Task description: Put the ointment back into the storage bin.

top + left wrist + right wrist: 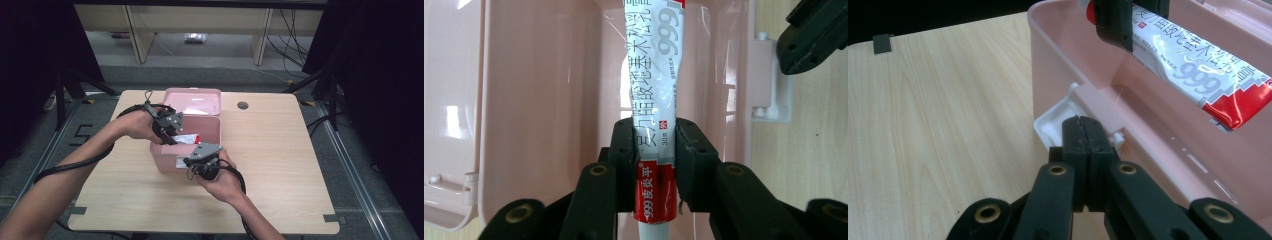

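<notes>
Ointment tube (655, 125) clamped near its cap end in your left gripper (655, 150), hanging over open pink box (210, 131). Your right gripper (1087, 140), jaws fully closed, empty, rests against white latch (1055, 125) on box's near wall. Step: placing tube inside. Next: lower tube, then release. Box interior looks bare; lid (192, 100) open on far side.

Ointment tube (655, 100): "999", "999皮炎平", "30".

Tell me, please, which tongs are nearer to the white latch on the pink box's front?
Right. The right tongs sit shut at the latch; the left tongs hold the tube over the box.
</notes>
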Motion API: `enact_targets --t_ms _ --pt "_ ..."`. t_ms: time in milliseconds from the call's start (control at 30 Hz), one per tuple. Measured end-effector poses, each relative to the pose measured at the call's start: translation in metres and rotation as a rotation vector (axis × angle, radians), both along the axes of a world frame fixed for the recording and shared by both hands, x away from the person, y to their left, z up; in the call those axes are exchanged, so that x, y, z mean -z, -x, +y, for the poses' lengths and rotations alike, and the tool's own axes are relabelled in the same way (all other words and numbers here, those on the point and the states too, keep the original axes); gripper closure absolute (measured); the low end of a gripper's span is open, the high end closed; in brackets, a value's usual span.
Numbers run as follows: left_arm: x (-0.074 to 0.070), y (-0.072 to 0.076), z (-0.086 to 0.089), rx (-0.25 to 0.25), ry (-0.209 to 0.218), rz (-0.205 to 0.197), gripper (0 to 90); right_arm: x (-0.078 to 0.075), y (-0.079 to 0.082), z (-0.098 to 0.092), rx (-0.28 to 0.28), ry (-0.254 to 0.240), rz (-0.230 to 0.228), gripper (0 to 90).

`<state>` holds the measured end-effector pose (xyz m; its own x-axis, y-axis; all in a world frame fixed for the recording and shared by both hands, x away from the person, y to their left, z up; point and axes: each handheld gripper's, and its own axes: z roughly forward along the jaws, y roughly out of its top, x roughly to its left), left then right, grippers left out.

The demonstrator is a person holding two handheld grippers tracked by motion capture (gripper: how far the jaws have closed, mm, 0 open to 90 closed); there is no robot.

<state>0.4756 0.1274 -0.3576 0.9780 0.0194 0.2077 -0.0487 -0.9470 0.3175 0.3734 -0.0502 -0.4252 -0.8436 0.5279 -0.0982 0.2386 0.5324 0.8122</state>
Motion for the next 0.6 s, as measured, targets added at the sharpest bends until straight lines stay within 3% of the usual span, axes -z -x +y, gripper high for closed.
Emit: enact_targets --t_ms 67,300,400,467,500,533,600 --pt "0.001 0.0 0.0 0.001 -0.002 0.002 71.7 0.001 0.001 0.001 0.008 -0.007 0.017 90.0" --pt "0.005 -0.002 -0.002 0.001 -0.01 0.003 71.7 0.0 -0.001 0.0 -0.005 0.008 -0.014 90.0" --pt "0.007 -0.002 -0.003 0.001 -0.014 0.006 71.7 -0.001 0.003 0.0 0.004 0.003 0.022 90.0" --pt "0.009 -0.003 -0.003 -0.008 -0.015 0.012 71.7 -0.002 0.002 0.0 -0.01 0.006 -0.019 90.0" --pt "0.01 -0.004 -0.003 -0.008 -0.015 0.013 71.7 -0.003 0.004 -0.001 0.001 0.003 0.014 90.0" --pt "0.011 -0.004 -0.003 -0.007 -0.015 0.014 71.7 -0.003 0.003 -0.001 -0.01 0.005 -0.02 90.0" --pt "0.013 -0.006 -0.004 0.0 -0.019 0.013 71.7 -0.005 0.004 -0.001 -0.018 0.008 -0.013 90.0"
